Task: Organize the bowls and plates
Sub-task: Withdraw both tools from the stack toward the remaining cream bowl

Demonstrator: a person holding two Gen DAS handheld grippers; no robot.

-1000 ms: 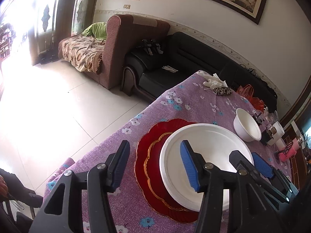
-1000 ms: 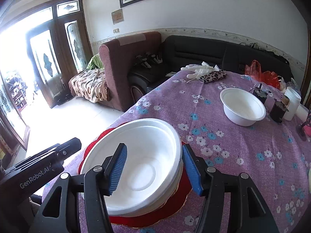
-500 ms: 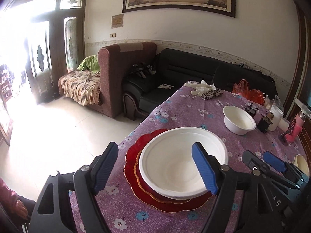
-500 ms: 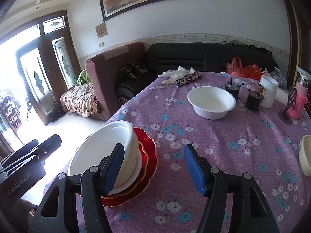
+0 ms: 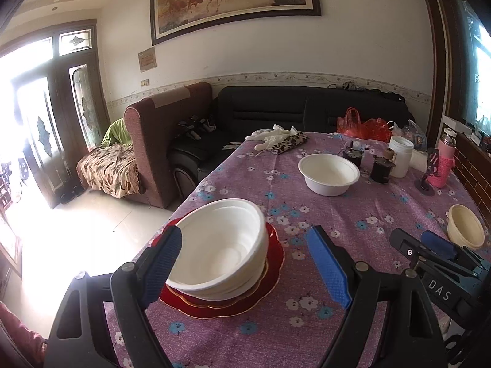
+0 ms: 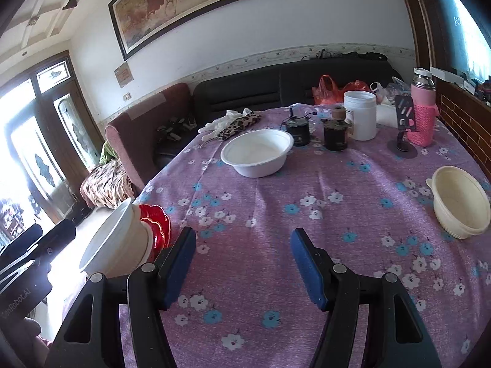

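The left gripper [image 5: 245,265] had its blue-padded fingers [image 5: 327,267] opening wide; the white foam bowl [image 5: 221,248] lay in line with the gap but beyond the tips, untouched. That bowl sat tilted on top of a white plate stack on scalloped red plates [image 5: 270,279] near the tabletop's left edge. The right gripper [image 6: 242,263] had its fingers [image 6: 305,265] apart with nothing between them, only the purple flowered tablecloth [image 6: 307,184] beneath. In the right wrist view the same tilted bowl [image 6: 116,242] stood just left of the left finger, not touching it. Farther out a second white foam bowl [image 6: 257,153] stood upright mid-table, and a cream plastic bowl [image 6: 460,208] sat near the right edge. At the far end stood a white jar [image 6: 360,115], two dark small containers [image 6: 336,128] and a pink-sleeved flask [image 6: 423,113].
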